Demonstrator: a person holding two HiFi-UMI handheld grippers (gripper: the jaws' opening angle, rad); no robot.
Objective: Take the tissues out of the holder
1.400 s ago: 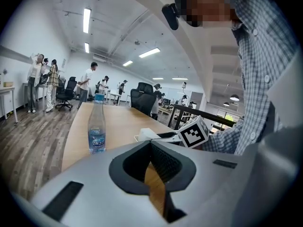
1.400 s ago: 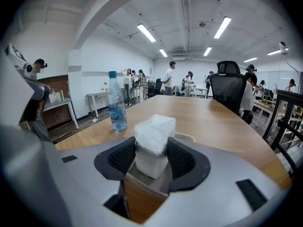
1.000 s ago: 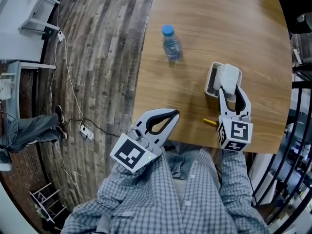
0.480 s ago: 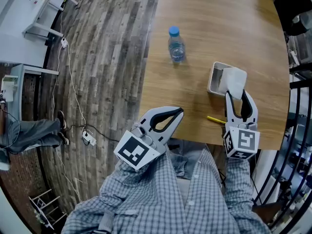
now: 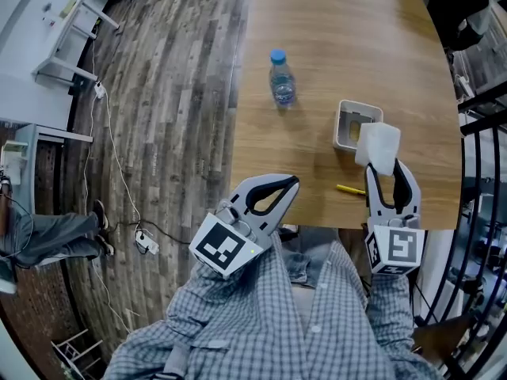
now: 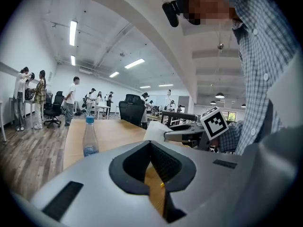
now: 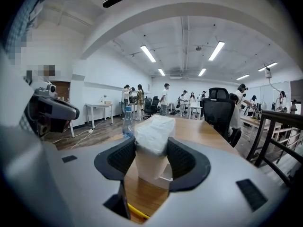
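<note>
Right gripper: jaws clenched on tissue pack, at 5 o'clock corner of holder on table. Left gripper: jaws together, empty.

Desk: one.
Water bottle, blue cap: one.
White holder: one.
Tissue pack: one.
Thin yellow stick, pen or pencil, can't tell: one.
Grippers: two, the left gripper and the right gripper, each with two fingers and one marker cube.
</note>
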